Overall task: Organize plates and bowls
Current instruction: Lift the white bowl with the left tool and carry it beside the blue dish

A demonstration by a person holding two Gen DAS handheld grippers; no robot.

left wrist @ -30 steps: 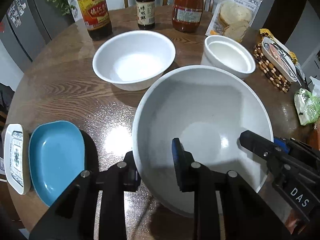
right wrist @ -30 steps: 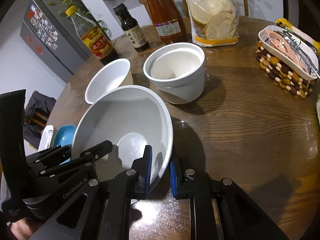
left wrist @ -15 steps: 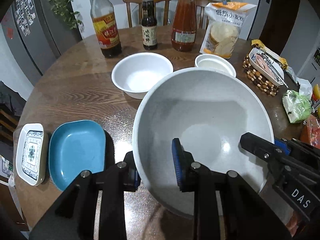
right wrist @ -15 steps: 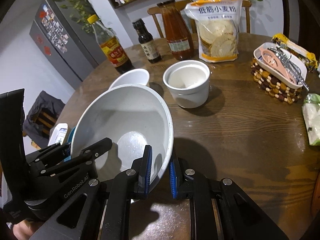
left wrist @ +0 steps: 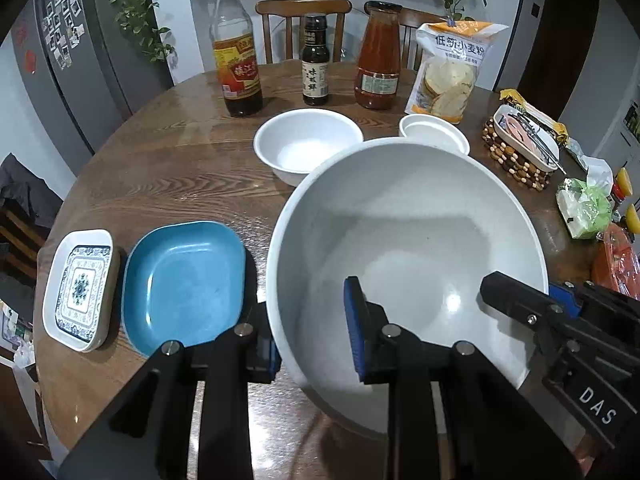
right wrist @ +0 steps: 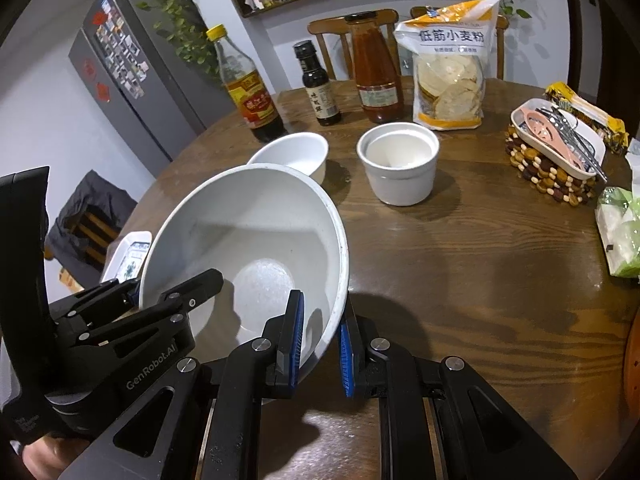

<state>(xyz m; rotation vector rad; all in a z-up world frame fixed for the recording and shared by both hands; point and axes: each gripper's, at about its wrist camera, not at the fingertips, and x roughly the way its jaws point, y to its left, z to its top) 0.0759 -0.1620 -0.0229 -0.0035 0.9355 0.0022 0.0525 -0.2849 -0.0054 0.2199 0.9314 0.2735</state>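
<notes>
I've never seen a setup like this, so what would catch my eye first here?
A big white bowl fills the foreground, pinched at its rim on either side by the left hand-held gripper and the right hand-held gripper. Left of it on the round wooden table lies a blue plate; three sauce bottles stand at the far edge.

Three white bowls (left wrist: 404, 240) (left wrist: 308, 142) (right wrist: 398, 168), two plates (left wrist: 184, 280) (left wrist: 82, 288), three bottles (left wrist: 238, 56) (left wrist: 315, 68) (left wrist: 378, 60), one flour bag (left wrist: 450, 68), two chairs (left wrist: 302, 10) (left wrist: 412, 24) and two grippers (left wrist: 314, 346) (right wrist: 320, 346).
</notes>
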